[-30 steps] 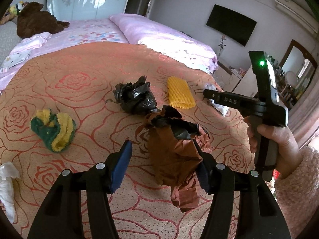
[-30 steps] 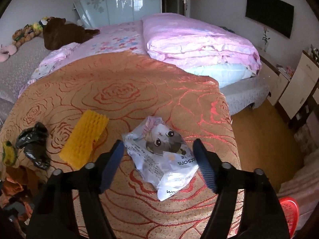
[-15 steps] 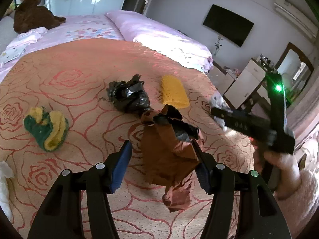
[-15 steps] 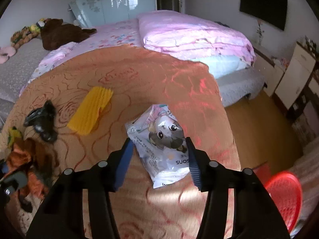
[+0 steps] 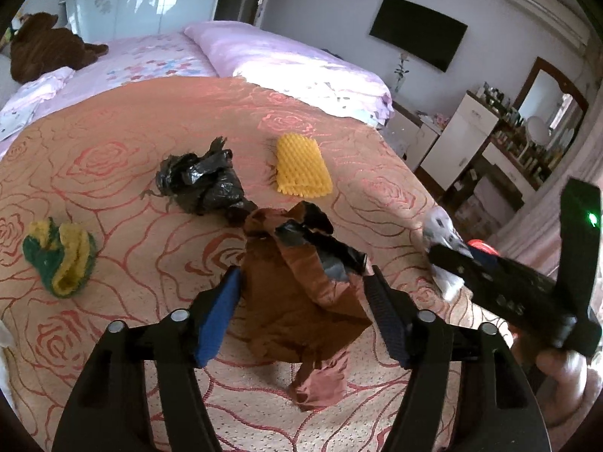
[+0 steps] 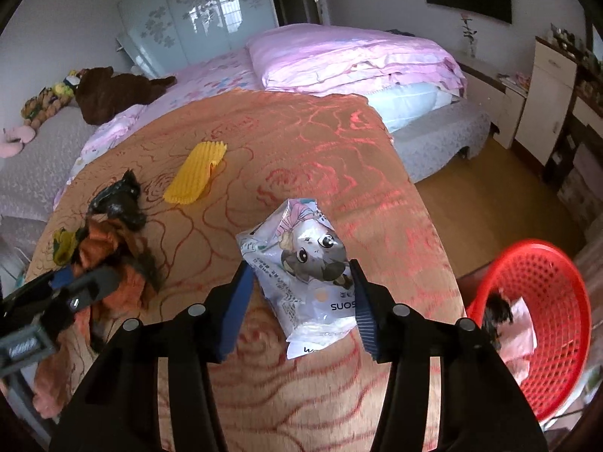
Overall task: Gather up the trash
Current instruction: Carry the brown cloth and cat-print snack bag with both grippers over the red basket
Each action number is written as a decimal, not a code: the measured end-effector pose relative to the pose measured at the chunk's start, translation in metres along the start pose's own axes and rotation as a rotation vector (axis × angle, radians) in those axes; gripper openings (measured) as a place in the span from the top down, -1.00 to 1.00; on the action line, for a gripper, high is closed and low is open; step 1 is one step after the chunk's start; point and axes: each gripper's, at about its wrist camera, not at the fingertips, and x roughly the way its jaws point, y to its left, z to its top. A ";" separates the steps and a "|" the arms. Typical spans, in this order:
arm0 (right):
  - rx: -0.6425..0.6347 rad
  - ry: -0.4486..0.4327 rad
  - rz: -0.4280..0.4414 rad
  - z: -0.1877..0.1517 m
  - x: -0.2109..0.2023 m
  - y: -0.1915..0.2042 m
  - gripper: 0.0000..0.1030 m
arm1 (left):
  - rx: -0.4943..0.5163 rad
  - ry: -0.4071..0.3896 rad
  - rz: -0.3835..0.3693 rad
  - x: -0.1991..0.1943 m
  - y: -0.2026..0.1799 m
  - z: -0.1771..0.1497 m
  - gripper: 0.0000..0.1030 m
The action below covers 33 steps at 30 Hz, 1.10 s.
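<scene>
Right gripper (image 6: 299,301) clamped on white cartoon-printed plastic packet (image 6: 305,275), lifted off the bedspread
Red mesh plastic basket (image 6: 557,290) low to its right, near; packet's long axis along the fingers

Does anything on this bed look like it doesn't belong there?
Yes. Rubbish lies scattered on the orange bedspread: a crumpled black plastic bag, a yellow ridged pad and a green and yellow wad. Each gripper grips a piece: brown wrapping in the left, a cartoon packet in the right.

Basket (image 6: 535,324) contents blurred, not identifiable. Right gripper (image 5: 452,260) hides most of the wrapper (image 5: 439,226). Hand (image 5: 565,384) cropped at frame edge.
</scene>
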 end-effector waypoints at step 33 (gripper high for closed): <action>0.073 -0.112 -0.008 -0.016 -0.059 -0.022 0.04 | 0.131 -0.092 0.054 -0.035 -0.046 -0.002 0.21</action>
